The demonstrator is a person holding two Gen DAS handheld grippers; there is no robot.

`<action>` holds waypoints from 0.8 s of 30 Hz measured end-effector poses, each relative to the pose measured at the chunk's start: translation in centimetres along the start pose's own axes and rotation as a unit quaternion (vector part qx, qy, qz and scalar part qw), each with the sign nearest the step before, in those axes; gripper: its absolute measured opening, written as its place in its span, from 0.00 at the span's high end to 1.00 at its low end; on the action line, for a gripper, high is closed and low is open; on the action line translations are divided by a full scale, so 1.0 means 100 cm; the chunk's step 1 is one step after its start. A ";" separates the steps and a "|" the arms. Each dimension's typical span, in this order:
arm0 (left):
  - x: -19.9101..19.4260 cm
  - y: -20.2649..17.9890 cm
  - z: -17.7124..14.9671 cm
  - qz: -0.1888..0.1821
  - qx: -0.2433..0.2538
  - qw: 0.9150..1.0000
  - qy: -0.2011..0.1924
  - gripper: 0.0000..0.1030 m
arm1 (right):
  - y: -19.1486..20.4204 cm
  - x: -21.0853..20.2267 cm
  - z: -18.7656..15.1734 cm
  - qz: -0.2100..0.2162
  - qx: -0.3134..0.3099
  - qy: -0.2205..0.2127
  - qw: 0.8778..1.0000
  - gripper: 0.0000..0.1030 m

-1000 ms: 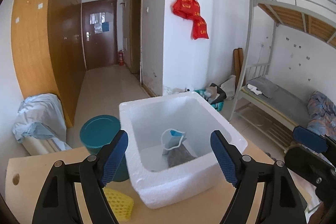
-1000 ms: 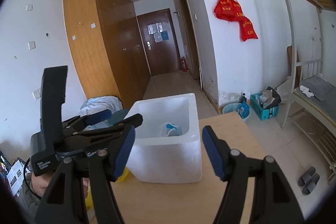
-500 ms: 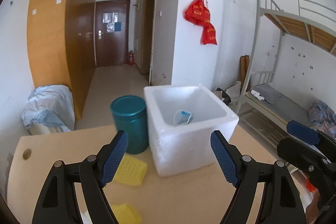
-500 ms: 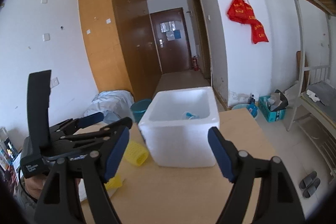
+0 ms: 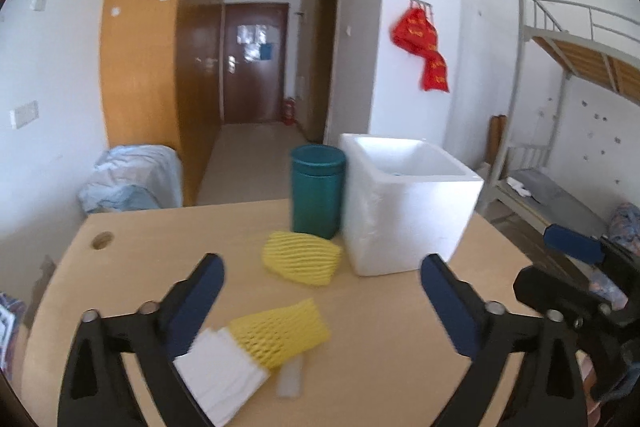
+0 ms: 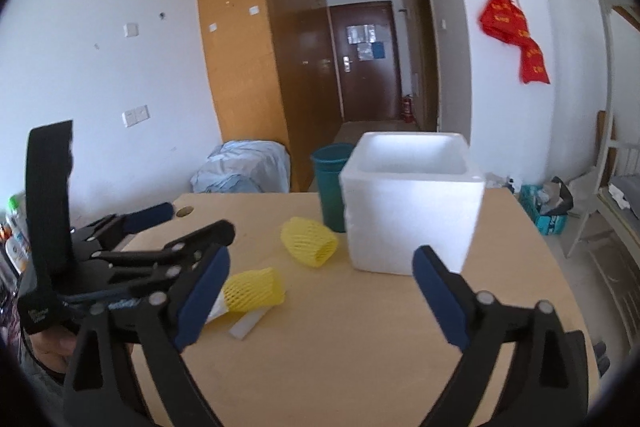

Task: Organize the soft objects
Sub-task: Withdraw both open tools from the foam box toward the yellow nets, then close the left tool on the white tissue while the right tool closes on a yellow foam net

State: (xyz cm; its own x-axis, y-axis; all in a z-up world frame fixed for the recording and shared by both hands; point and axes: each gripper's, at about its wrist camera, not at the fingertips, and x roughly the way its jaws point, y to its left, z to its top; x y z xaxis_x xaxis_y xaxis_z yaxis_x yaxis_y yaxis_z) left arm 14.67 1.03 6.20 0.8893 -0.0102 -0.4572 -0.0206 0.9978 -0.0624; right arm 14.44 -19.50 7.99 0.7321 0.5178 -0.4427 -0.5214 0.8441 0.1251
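A white foam box (image 5: 408,211) (image 6: 412,211) stands on the wooden table (image 5: 384,339) at the far right. Two yellow foam nets lie on the table: one (image 5: 300,257) (image 6: 309,242) by the box, one (image 5: 278,333) (image 6: 252,289) nearer, with a white foam sheet (image 5: 218,375) and a small white foam strip (image 5: 290,379) (image 6: 248,325) beside it. My left gripper (image 5: 320,307) is open and empty above the nearer net. My right gripper (image 6: 320,291) is open and empty, to the right of the left one.
A teal cylinder bin (image 5: 318,189) (image 6: 330,183) stands at the table's far edge, left of the box. A cable hole (image 5: 102,239) is at the table's far left. A bunk bed (image 5: 560,147) is to the right, a covered bundle (image 5: 132,175) on the floor left.
Both grippers have pulled back and down from over the box. The box's inside has dropped out of sight, and the yellow nets and white foam pieces have come into view.
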 end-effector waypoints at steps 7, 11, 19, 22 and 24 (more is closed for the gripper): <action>-0.022 0.034 -0.022 0.050 -0.020 0.999 0.000 0.00 | 0.015 0.016 -0.008 0.026 -0.005 0.021 0.999 0.07; -0.026 0.052 -0.034 0.071 -0.034 0.997 0.006 0.00 | 0.027 0.031 -0.014 0.038 -0.012 0.038 0.998 0.07; -0.032 0.076 -0.056 0.094 -0.044 0.994 0.018 0.00 | 0.039 0.053 -0.021 0.064 -0.014 0.064 0.996 0.07; -0.029 0.084 -0.064 0.095 -0.049 0.994 0.028 0.00 | 0.044 0.065 -0.025 0.072 -0.012 0.077 0.994 0.07; -0.027 0.087 -0.069 0.099 -0.047 0.994 0.031 0.00 | 0.049 0.074 -0.029 0.079 -0.011 0.087 0.993 0.07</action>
State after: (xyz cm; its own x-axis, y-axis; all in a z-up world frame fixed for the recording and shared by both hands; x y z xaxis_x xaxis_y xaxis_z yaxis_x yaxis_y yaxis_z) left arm 8.93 9.28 0.76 0.8340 0.1780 -0.5223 -0.2371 0.9703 -0.0478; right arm 16.09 -11.94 2.72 0.5550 0.6096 -0.5660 -0.6347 0.7502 0.1855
